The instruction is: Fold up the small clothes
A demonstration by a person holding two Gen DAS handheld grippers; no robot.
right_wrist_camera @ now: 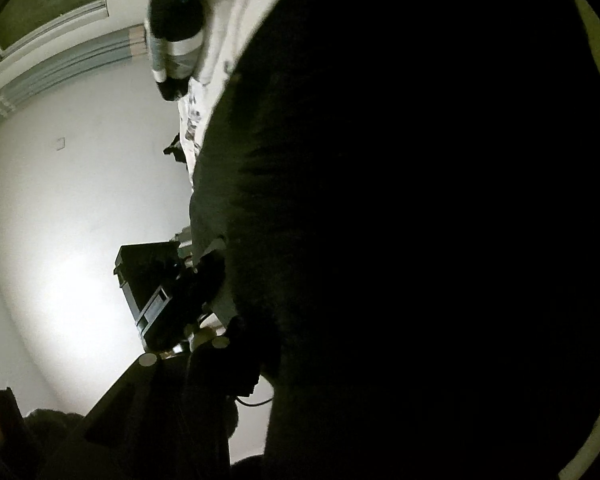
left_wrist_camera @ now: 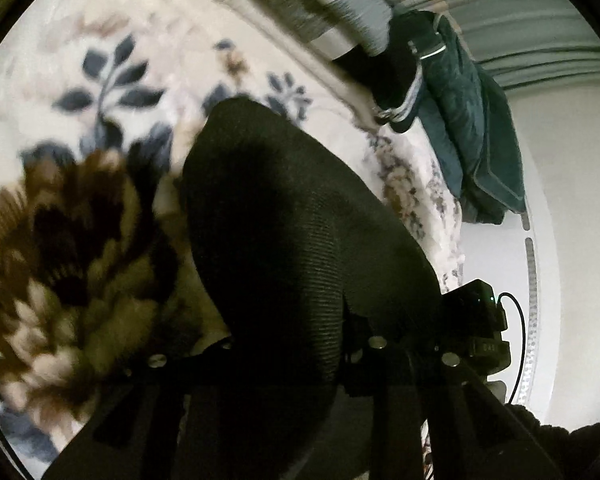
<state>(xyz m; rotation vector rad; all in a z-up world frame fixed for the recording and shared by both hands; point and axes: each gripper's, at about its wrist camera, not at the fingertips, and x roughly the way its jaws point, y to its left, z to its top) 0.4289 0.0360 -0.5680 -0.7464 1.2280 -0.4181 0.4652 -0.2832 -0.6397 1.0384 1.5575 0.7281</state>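
A black ribbed knit garment (left_wrist_camera: 284, 232) hangs in front of the left wrist camera, over the floral blanket (left_wrist_camera: 112, 80). It drapes over my left gripper (left_wrist_camera: 300, 364), whose jaws look shut on it, with the fingertips hidden by the cloth. In the right wrist view the same black garment (right_wrist_camera: 420, 220) fills most of the picture and covers my right gripper (right_wrist_camera: 260, 360), which seems shut on it. The other gripper's body (right_wrist_camera: 168, 292) shows beside the cloth. Both views are blurred.
A black, grey and white striped garment (left_wrist_camera: 340, 20) lies at the blanket's far edge, also in the right wrist view (right_wrist_camera: 172, 40). A dark teal quilted cloth (left_wrist_camera: 472, 128) hangs off the bed's side. White wall (right_wrist_camera: 60, 220) beyond.
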